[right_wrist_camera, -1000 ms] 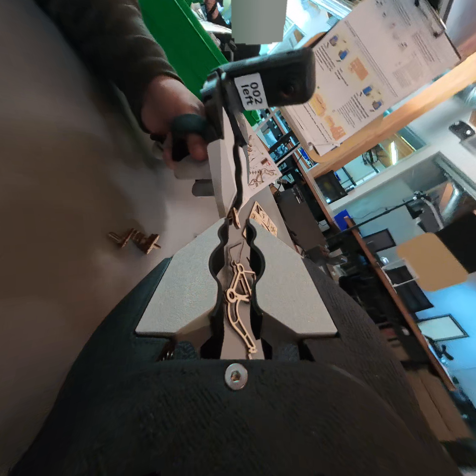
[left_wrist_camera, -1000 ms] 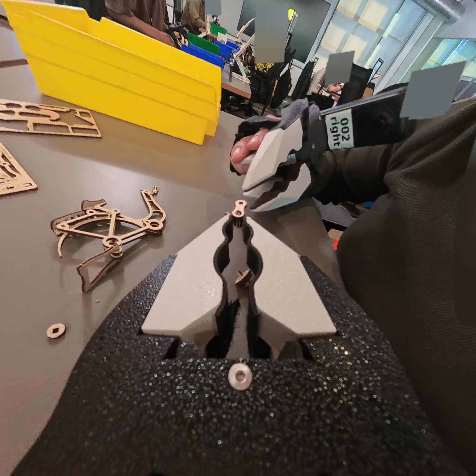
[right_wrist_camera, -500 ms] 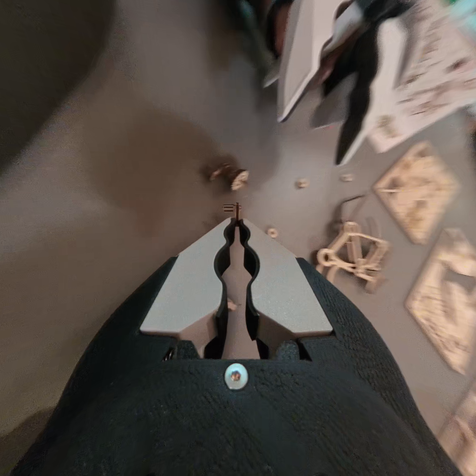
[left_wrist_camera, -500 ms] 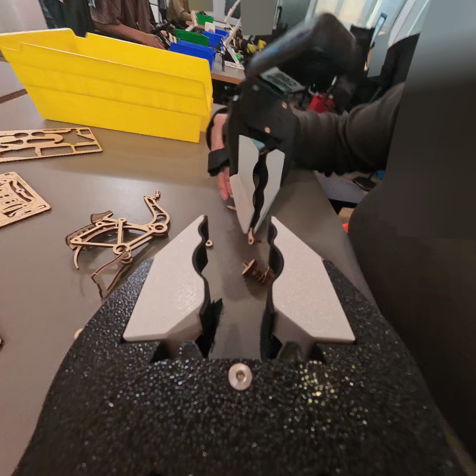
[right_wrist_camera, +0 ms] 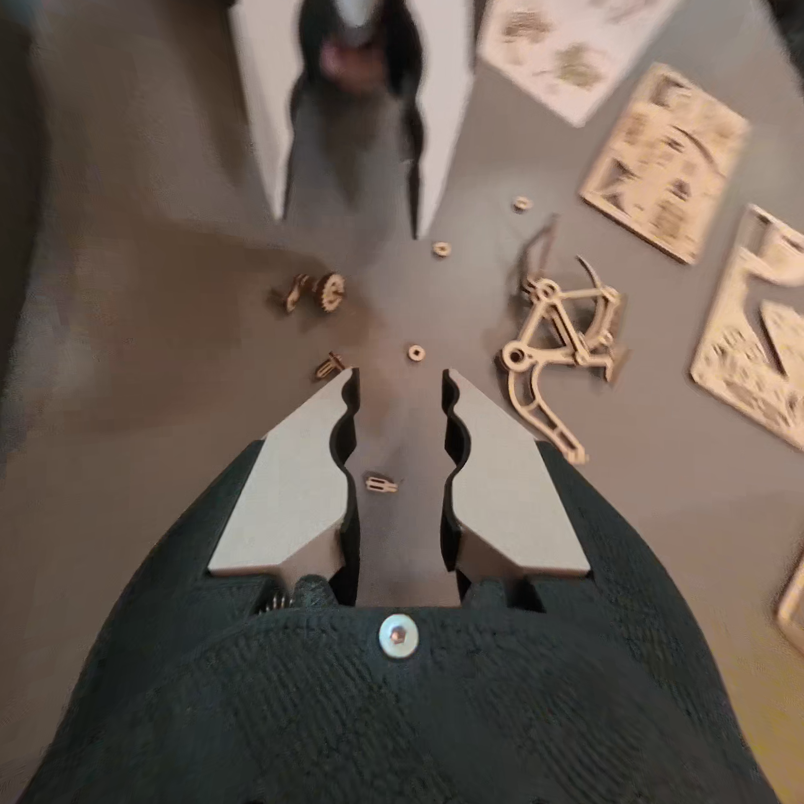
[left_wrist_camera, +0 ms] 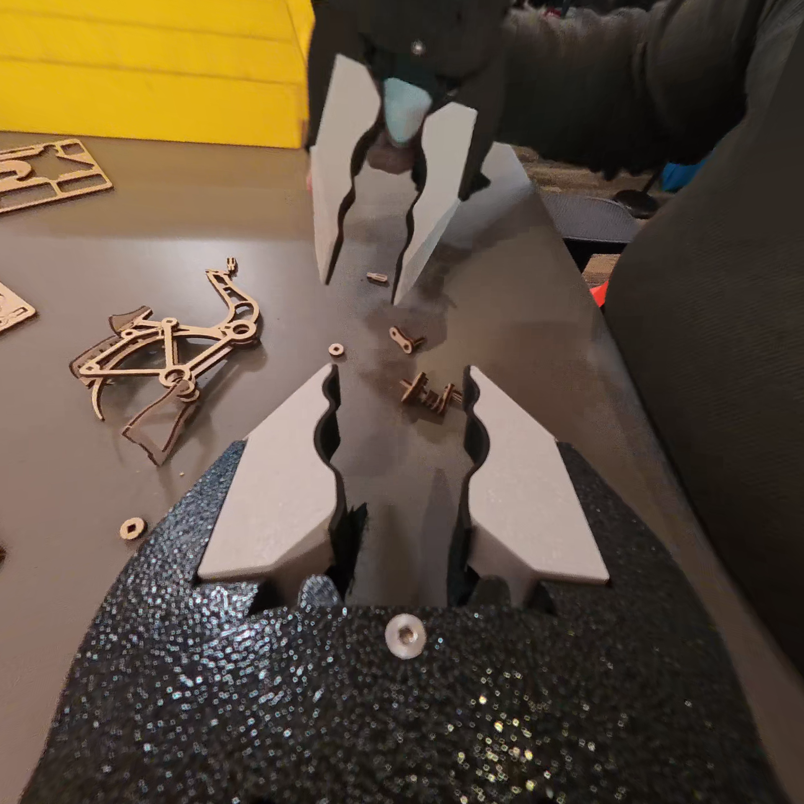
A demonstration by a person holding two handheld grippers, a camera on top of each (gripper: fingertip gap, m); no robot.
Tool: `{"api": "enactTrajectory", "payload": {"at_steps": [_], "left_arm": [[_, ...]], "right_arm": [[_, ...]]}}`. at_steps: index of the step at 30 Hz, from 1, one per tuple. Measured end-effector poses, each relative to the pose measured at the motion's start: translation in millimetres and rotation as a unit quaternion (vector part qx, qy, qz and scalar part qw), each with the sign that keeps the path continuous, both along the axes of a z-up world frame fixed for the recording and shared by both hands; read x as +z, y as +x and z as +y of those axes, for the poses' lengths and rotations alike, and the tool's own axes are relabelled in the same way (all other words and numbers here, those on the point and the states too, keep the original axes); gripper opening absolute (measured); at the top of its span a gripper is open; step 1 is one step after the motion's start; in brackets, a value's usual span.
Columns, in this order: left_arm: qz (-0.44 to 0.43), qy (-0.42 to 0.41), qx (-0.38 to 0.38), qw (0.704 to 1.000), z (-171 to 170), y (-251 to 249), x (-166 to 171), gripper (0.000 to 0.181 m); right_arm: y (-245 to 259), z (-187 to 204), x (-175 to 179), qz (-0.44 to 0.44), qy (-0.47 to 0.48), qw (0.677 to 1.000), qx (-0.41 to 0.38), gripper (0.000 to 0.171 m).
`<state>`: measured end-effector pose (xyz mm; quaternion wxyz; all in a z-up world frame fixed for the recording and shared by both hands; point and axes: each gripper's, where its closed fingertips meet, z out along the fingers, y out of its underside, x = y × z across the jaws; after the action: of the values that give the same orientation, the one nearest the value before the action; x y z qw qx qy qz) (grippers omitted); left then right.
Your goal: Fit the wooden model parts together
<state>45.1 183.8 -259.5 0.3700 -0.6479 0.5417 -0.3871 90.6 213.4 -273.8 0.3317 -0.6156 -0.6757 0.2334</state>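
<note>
Left gripper (left_wrist_camera: 400,370) is showing a black glittery textured body, pale grey wedge fingers (left_wrist_camera: 278,478) with wavy black inner edges, and a silver hex screw (left_wrist_camera: 406,636) at centre. Right gripper (right_wrist_camera: 399,372) is wearing the same grey fingers (right_wrist_camera: 513,491), a matte dark ridged body, a silver screw (right_wrist_camera: 398,645) and a small spring (right_wrist_camera: 272,604). The person is wearing a dark sleeve (left_wrist_camera: 631,78).

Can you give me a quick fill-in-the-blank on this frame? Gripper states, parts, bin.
1. Both the left gripper and the right gripper are ____.
2. The bin behind the table is ____ in colour.
3. The small pin lies on the table between the ____ gripper's fingertips.
4. The gear piece rests on the ____.

Missing words: open; yellow; right; table
</note>
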Motion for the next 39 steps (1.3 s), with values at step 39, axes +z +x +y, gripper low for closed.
{"api": "enactTrajectory", "payload": {"at_steps": [39], "left_arm": [[0.075, -0.004, 0.127, 0.989, -24, 7, -18, 0.067]], "right_arm": [[16, -13, -17, 0.050, -0.006, 0.982, -0.179, 0.013]]}}
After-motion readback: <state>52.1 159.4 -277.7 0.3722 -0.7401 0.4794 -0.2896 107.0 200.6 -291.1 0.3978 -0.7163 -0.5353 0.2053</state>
